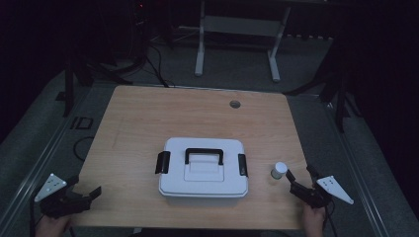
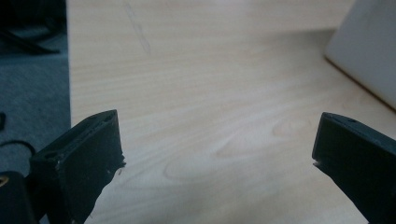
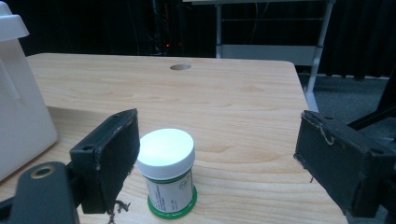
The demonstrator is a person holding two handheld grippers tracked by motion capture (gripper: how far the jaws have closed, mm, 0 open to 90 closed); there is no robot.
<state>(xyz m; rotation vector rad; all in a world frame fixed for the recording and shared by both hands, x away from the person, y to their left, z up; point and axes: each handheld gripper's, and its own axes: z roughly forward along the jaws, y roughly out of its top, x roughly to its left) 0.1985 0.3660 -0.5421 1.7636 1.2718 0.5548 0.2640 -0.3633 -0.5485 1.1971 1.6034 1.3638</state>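
A white lidded box [image 1: 203, 169] with a black handle and two black side latches sits closed in the middle of the wooden table [image 1: 197, 113]. Just right of it stands a small jar [image 1: 278, 171] with a white cap and a green base, upright [image 3: 169, 173]. My right gripper [image 1: 300, 178] is open a little behind the jar; in the right gripper view the jar stands beside the left jaw, and nothing is held [image 3: 219, 156]. My left gripper [image 1: 83, 190] is open at the table's front left corner, over bare wood [image 2: 217, 144]. A corner of the box [image 2: 369, 51] appears at the upper right there.
A round cable hole [image 1: 234, 104] is near the table's far edge. Grey carpet [image 1: 44, 143] surrounds the table, with white desk legs [image 1: 199, 49] and dark stands behind it. The box's side [image 3: 18, 107] fills the left of the right gripper view.
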